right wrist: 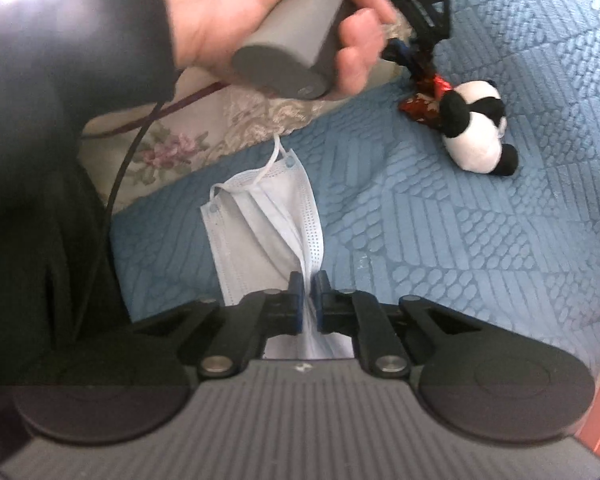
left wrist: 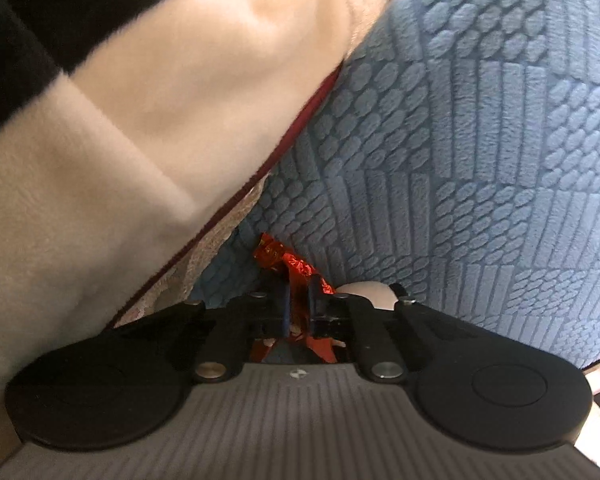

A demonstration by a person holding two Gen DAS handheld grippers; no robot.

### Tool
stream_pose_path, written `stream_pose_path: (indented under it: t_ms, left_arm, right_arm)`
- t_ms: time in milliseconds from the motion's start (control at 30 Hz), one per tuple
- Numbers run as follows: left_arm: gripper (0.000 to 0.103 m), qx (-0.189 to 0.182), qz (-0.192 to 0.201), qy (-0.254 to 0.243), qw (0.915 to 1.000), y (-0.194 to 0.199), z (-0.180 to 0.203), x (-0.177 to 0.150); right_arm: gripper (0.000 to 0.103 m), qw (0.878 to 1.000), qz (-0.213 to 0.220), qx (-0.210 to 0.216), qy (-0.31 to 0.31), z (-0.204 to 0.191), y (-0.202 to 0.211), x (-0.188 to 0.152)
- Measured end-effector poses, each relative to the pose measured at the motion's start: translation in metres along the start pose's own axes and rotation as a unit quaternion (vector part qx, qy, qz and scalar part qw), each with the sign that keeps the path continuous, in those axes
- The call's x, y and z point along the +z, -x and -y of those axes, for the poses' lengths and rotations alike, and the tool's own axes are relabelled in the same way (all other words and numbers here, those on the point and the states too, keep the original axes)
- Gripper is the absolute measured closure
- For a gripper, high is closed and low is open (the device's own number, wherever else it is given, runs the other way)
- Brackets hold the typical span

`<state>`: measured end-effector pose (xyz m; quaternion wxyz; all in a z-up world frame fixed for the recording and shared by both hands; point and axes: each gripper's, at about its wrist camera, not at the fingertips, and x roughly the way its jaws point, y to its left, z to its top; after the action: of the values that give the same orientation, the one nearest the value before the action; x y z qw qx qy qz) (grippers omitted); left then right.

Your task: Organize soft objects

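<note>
The right tool [right wrist: 308, 296] is clamped on a pale face mask [right wrist: 260, 216] lying on the blue bedspread [right wrist: 460, 220]. The left tool [left wrist: 298, 304] is clamped on the panda toy's [right wrist: 476, 128] red foil scarf [left wrist: 288, 264], at the far right.

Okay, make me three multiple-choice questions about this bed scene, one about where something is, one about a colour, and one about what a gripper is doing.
1. Where does the panda plush lie?
A. on the blue bedspread
B. on the floral pillow
C. inside a box

2. What colour is the cloth attached to the panda, red cloth?
A. green
B. red
C. yellow

3. What is the right gripper doing?
A. open over the panda
B. shut on nothing
C. shut on the face mask

Key: 1 A, the plush rests on blue fabric; 2 B, it shows red; 3 C, mask material runs between its fingers.
</note>
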<state>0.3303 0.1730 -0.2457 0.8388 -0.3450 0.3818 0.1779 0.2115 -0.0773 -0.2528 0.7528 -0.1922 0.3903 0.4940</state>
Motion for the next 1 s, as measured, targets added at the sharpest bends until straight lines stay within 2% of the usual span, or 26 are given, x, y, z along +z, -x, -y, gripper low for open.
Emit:
stream_pose_path:
  t_ms: [200,300,500,1000]
  left_arm:
    - [0.1,-0.006,0.007,-0.014,0.9999,0.012,0.006,-0.01]
    - [0.1,-0.002,0.021,-0.04,0.999,0.017,0.012,-0.012]
    - [0.1,-0.012,0.018,-0.059,0.998,0.032,0.018,-0.026]
    - [0.101,-0.031,0.015,-0.091,0.9952,0.076,0.016,-0.067]
  right_arm:
    - [0.095,0.999,0.018,-0.011,-0.027,0.009,0.013,0.003]
    - [0.095,0.999,0.021,-0.028,-0.036,0.013,0.017,0.004]
    - [0.095,0.995,0.025,-0.059,-0.073,0.026,0.025,0.0]
    - [0.095,0.98,0.029,-0.127,-0.148,0.042,0.045,-0.014]
